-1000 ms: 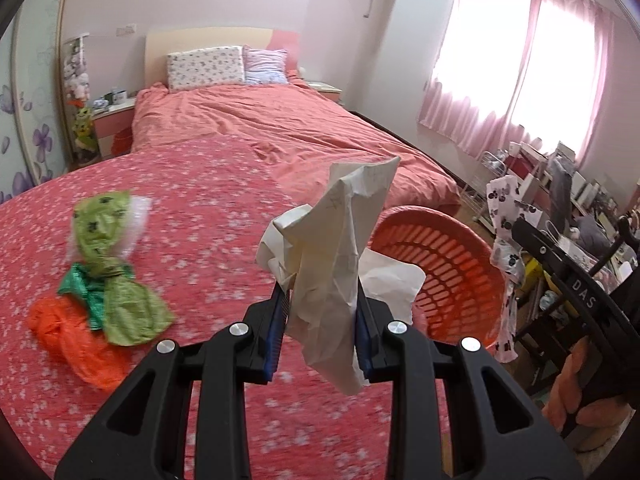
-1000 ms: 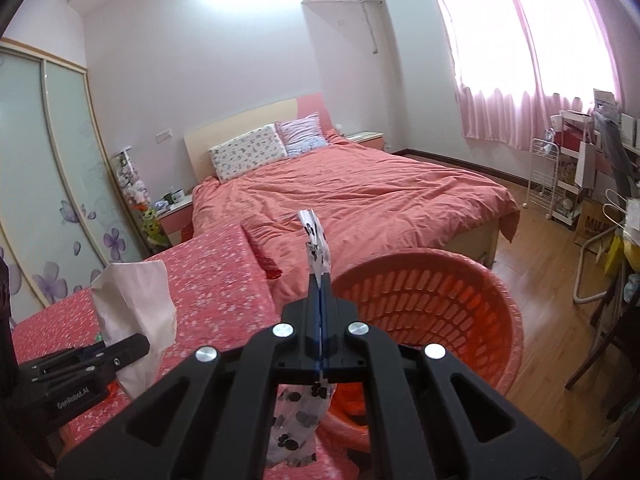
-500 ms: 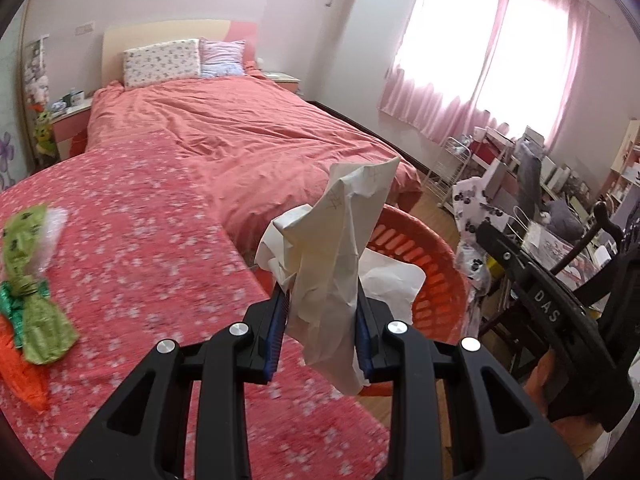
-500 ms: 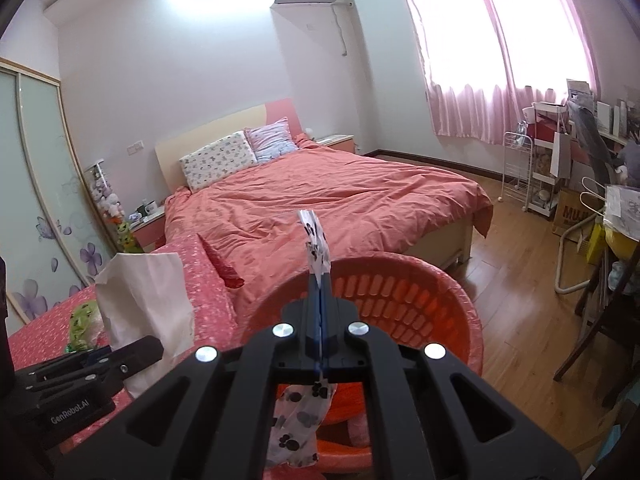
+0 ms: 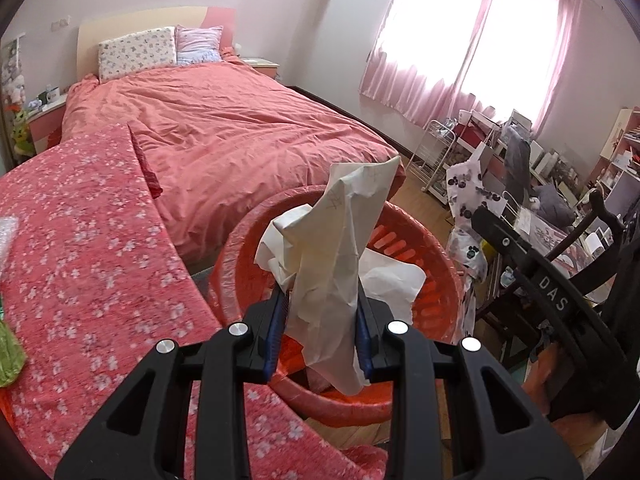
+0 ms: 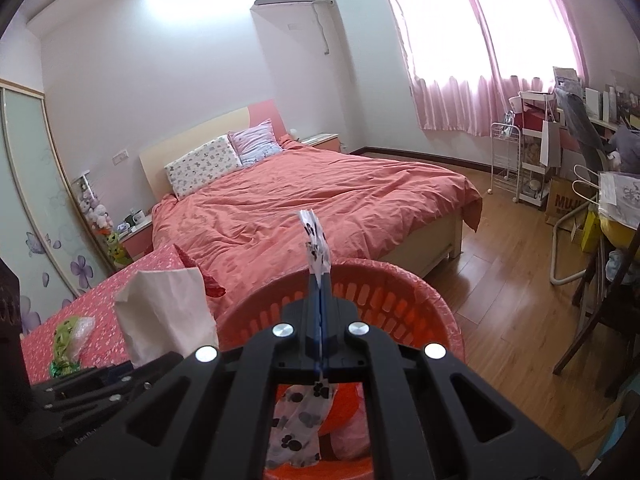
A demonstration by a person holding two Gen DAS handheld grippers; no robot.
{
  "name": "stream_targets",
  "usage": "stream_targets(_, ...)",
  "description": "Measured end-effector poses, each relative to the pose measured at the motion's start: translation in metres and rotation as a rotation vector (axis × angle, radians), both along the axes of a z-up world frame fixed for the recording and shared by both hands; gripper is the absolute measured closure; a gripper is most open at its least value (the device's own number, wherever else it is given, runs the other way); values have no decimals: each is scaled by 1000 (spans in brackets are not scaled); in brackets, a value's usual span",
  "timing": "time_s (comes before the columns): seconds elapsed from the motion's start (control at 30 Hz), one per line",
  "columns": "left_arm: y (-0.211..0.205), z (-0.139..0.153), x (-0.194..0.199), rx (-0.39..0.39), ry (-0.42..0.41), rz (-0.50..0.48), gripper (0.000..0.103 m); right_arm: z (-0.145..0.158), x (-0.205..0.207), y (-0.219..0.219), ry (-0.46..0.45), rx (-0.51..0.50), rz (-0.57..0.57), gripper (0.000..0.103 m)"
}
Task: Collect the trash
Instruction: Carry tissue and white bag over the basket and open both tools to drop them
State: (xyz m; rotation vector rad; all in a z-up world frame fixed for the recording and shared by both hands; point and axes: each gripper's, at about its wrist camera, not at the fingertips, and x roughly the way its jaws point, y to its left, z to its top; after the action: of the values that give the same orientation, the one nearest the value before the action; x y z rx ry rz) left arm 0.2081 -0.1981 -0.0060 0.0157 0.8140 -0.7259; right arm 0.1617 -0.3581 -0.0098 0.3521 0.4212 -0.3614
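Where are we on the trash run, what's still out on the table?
Done: nothing clearly binned yet. In hand: left tongs clamp crumpled paper over the orange basket; right tongs pinch a spotted plastic bag there too. Left: green wrappers on the floral tablecloth.

Crumpled white paper [image 5: 332, 256] and paw-print plastic bag [image 6: 298, 424], both above red basket [image 6: 404, 288].

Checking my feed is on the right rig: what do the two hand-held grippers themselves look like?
Both are matte black plastic with triangular cut-outs and round silver bolt heads. The left hand-held gripper has blue pads inside its fingers; the right hand-held gripper shows blue pads too. White "DAS" lettering marks the right one's side. No cables or sleeves visible.
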Motion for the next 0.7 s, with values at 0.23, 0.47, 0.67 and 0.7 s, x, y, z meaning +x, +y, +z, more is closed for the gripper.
stream_targets(0.23,-7,-6,4,33,4,18,52,-5,7,-10,-7,54,-5,87)
stream_targets(0.47,16,-11,8,72,3,78,45,-10,3,-13,-5,48,-22,54)
stream_targets(0.67,63,-11,11,104,-4,180,41,-10,1,2,12,-3,-7,46)
stream_targets(0.7,70,-11,11,107,-6,193,41,-10,1,4,14,-7,-4,46)
